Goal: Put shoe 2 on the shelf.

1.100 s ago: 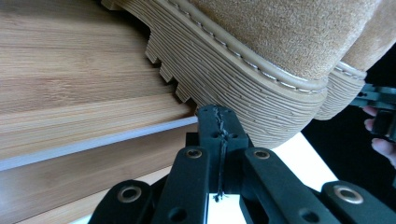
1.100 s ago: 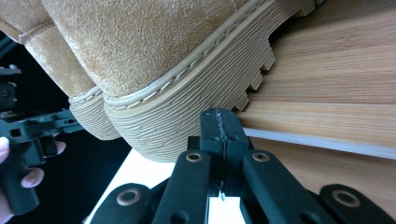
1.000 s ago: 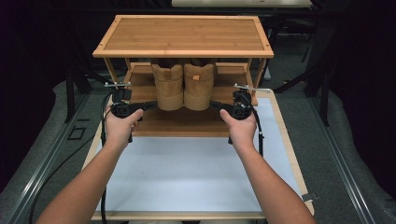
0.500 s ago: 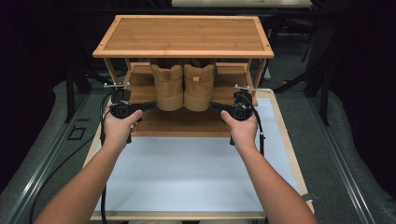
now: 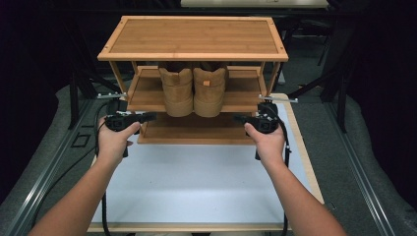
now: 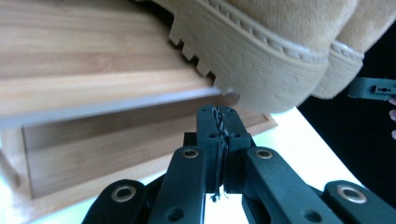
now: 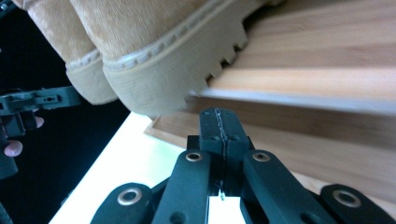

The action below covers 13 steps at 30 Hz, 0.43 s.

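While resting side by side on the middle shelf [image 5: 147, 93] of a bamboo rack [image 5: 196, 37], two tan suede boots [image 5: 194, 91] show lugged soles, heels apparently outward. Left hand-held gripper [image 5: 150, 116] and right hand-held gripper [image 5: 239, 118] flank them below, level, jaws closed, empty.

Shelf rack [image 5: 193, 37]: stands at the far end of the desk [image 5: 196, 182]. Left boot [image 5: 177, 91] and right boot [image 5: 210, 91]: side by side, touching, on the rack's middle shelf, heels overhanging its near edge. Left tool [image 5: 150, 116]: just left of the boots, below the heels. Right tool [image 5: 239, 118]: just right of them, pointing inward.
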Motion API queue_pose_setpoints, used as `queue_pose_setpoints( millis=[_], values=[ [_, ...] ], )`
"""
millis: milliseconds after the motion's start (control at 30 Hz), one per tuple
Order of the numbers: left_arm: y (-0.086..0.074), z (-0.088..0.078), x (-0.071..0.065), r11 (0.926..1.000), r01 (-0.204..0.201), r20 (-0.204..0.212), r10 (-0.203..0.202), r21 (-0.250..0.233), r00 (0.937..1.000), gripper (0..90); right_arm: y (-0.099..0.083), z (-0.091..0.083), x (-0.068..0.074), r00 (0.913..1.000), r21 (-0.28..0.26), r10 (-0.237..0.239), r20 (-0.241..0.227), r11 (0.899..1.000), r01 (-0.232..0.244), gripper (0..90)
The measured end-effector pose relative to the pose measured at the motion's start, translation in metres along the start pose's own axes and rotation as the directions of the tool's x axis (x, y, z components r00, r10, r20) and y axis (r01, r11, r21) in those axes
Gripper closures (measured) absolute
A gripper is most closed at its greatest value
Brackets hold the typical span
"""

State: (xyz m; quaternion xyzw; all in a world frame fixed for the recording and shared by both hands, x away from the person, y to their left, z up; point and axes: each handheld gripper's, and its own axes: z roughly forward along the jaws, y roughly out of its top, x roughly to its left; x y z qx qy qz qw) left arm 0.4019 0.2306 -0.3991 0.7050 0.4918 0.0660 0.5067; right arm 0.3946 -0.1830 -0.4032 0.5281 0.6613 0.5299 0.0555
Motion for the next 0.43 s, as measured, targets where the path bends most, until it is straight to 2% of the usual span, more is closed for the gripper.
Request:
queue_pose_setpoints(
  millis=[167, 267, 333, 367, 400, 433],
  values=[
    [-0.021, -0.012, 0.009, 0.9998, -0.017, -0.018, 0.018, 0.013, 0.9997, 86.0, -0.020, -0.019, -0.012, 0.9995, 0.013, -0.013, 0.030, 1.000, 0.012, 90.0],
    [-0.045, -0.018, 0.017, 0.9996, -0.025, -0.051, 0.025, 0.012, 0.9984, 78.0, -0.038, -0.029, -0.019, 0.9963, 0.027, -0.048, 0.072, 0.999, 0.046, 89.2],
    [-0.060, -0.020, 0.023, 0.9993, -0.038, -0.064, 0.038, -0.001, 0.9972, 65.1, -0.057, -0.035, -0.025, 0.9897, 0.034, -0.084, 0.116, 0.996, 0.080, 77.3],
    [-0.066, -0.020, 0.026, 0.9990, -0.044, -0.074, 0.044, 0.000, 0.9963, 57.6, -0.066, -0.038, -0.029, 0.9867, 0.042, -0.089, 0.136, 0.996, 0.085, 67.1],
    [-0.076, -0.021, 0.031, 0.9982, -0.060, -0.096, 0.060, -0.002, 0.9936, 53.9, -0.073, -0.037, -0.032, 0.9835, 0.025, -0.101, 0.151, 0.995, 0.098, 60.8],
    [-0.082, -0.021, 0.035, 0.9976, -0.069, -0.106, 0.068, -0.003, 0.9920, 48.9, -0.085, -0.040, -0.039, 0.9709, 0.047, -0.135, 0.197, 0.991, 0.129, 53.4]
  ],
)
